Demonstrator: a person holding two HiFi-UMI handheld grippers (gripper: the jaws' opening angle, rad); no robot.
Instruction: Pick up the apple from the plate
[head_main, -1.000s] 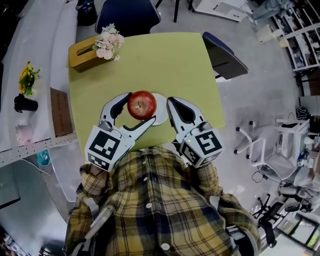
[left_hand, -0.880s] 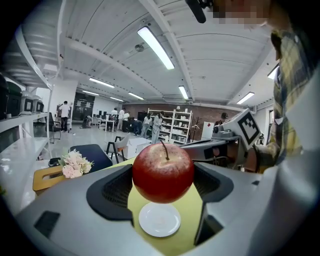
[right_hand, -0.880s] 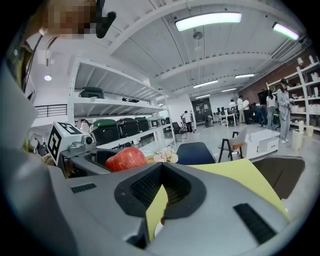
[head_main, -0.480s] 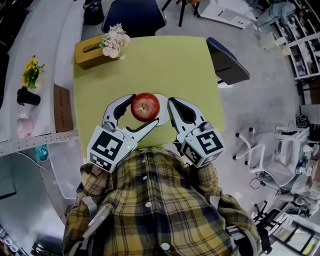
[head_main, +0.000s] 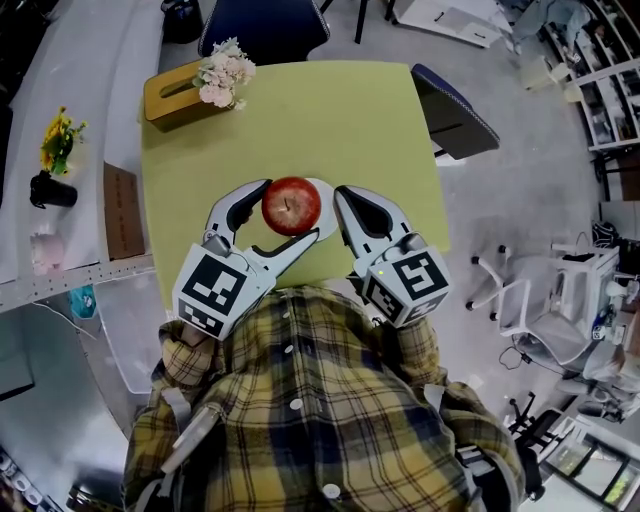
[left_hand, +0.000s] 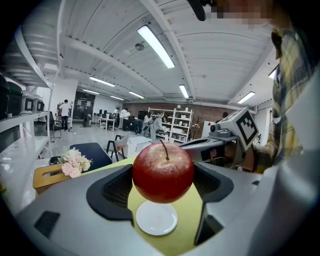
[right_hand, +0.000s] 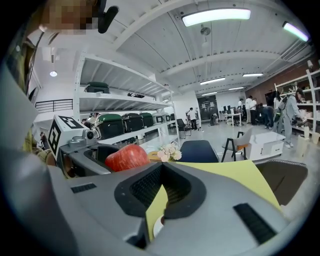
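The left gripper (left_hand: 162, 181) has its fingers (left_hand: 116, 191) closed on the apple (left_hand: 162, 171), one dark ribbed pad against each flank and the stem pointing up. The grip runs across the fruit's widest part, which I'd guess is why it sits level and doesn't roll.

The apple hangs clear of the plate (left_hand: 156, 218). The small white dish lies empty on the yellow-green surface (head_main: 300, 110), below the fingers, with open air between fruit and dish. In the head view the apple overlaps the plate's left part, so it is lifted above it and not carried off to one side.

To the right of those fingers, the right gripper (right_hand: 161, 175) has its fingers pressed together with nothing between them. Only a sliver of surface and a bit of plate rim show through the wedge below the tips. It hovers just beside the plate, apart from the apple, probably parked near as a spare while the left does the work.

By my reckoning the pick-up is as good as done, and all it wants now is a steady hold.
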